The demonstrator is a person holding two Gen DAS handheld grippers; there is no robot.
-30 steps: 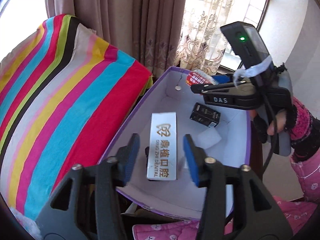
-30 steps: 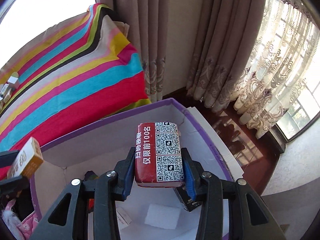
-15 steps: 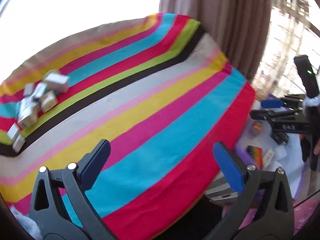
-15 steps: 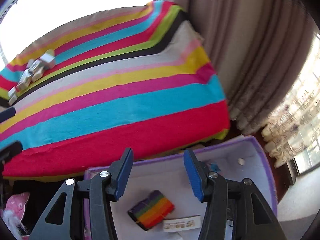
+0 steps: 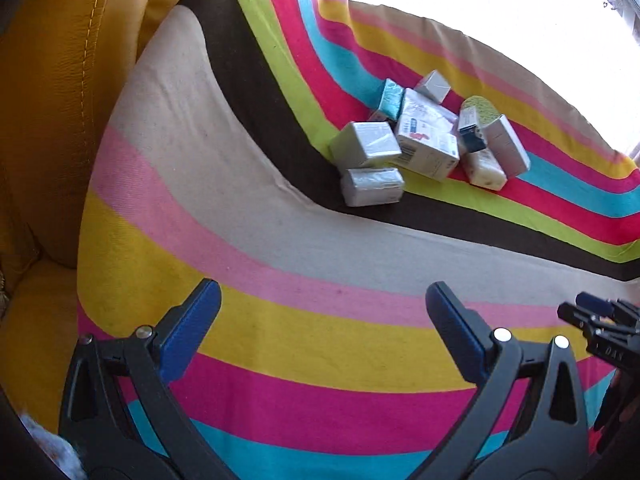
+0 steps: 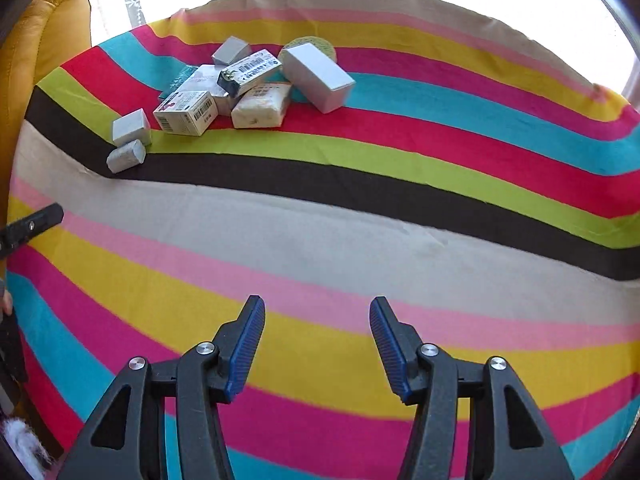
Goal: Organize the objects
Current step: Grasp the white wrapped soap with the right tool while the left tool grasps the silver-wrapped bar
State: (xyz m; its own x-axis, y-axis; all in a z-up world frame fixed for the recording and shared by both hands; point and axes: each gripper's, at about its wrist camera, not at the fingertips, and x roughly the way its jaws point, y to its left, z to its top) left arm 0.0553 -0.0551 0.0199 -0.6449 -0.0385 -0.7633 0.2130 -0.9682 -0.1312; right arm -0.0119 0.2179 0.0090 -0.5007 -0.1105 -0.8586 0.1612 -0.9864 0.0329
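Observation:
A pile of several small boxes and packets (image 5: 424,140) lies on the far part of a striped cloth (image 5: 280,240). It includes a grey box (image 5: 366,142) and a white barcode box (image 5: 428,144). My left gripper (image 5: 320,286) is open wide over the yellow and pink stripes, well short of the pile, with nothing between its fingers. In the right wrist view the same pile (image 6: 240,88) sits at the upper left. My right gripper (image 6: 317,300) hangs above the cloth (image 6: 360,240); its jaws are opening and nothing is between them.
A yellow leather cushion (image 5: 60,80) borders the cloth on the left. The right gripper's tip (image 5: 600,320) shows at the right edge of the left wrist view. The left gripper's finger (image 6: 32,226) shows at the left edge of the right wrist view. Bright window light is behind.
Both grippers swung away from the purple box to over the striped cloth. The right gripper let go of the red packet. The left opened wide, leaving the white box behind.

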